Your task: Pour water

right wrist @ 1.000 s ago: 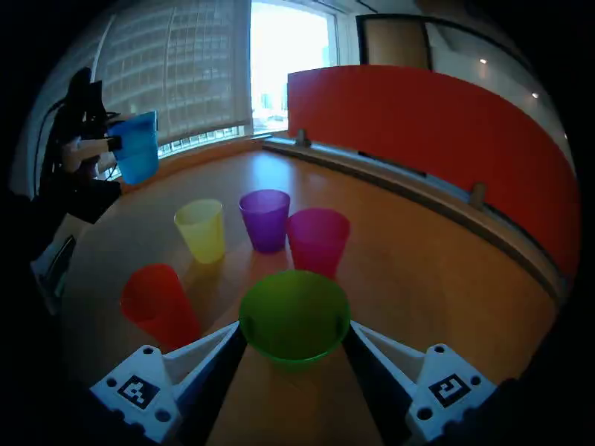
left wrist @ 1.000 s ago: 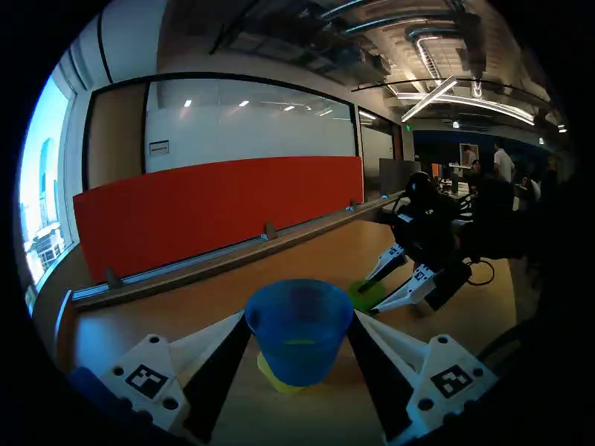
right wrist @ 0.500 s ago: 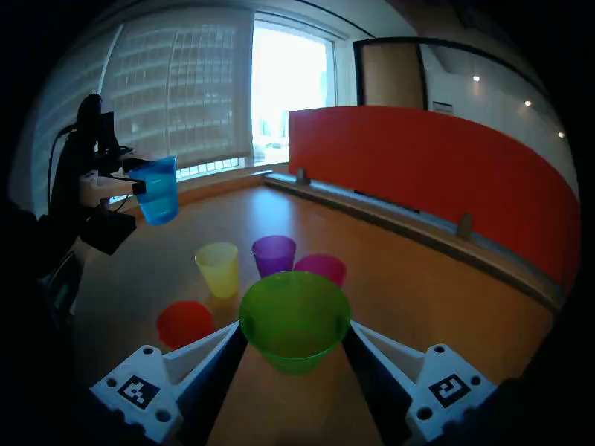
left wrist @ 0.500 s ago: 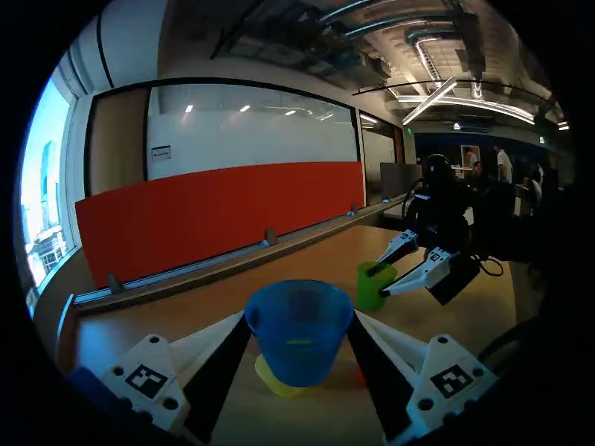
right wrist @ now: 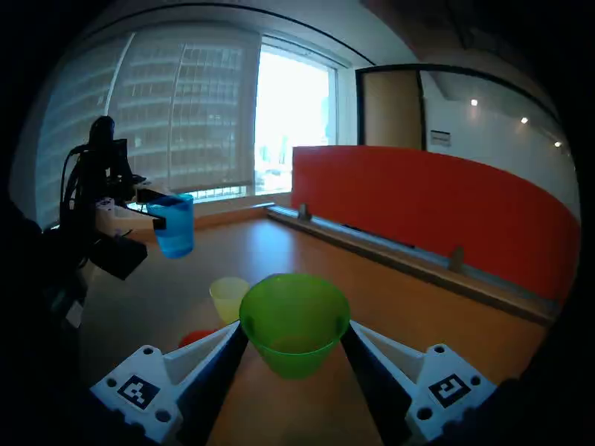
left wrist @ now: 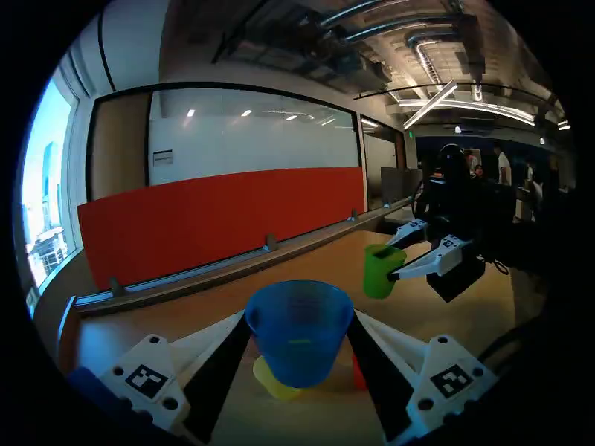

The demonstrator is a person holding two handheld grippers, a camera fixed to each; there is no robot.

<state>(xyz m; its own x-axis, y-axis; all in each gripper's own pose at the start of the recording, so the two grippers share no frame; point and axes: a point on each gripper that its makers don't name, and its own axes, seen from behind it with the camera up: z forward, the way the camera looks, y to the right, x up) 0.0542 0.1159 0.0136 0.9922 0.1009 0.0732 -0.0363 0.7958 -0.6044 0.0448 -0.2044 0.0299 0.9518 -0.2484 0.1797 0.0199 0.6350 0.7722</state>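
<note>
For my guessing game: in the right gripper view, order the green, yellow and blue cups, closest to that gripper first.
1. green cup, held in the right gripper.
2. yellow cup, on the table just beyond, slightly left.
3. blue cup, far left, held up.

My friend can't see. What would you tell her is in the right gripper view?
The right gripper grips a green cup above a wooden table. Farther left, the left gripper holds a blue cup, and a yellow cup stands on the table.
</note>
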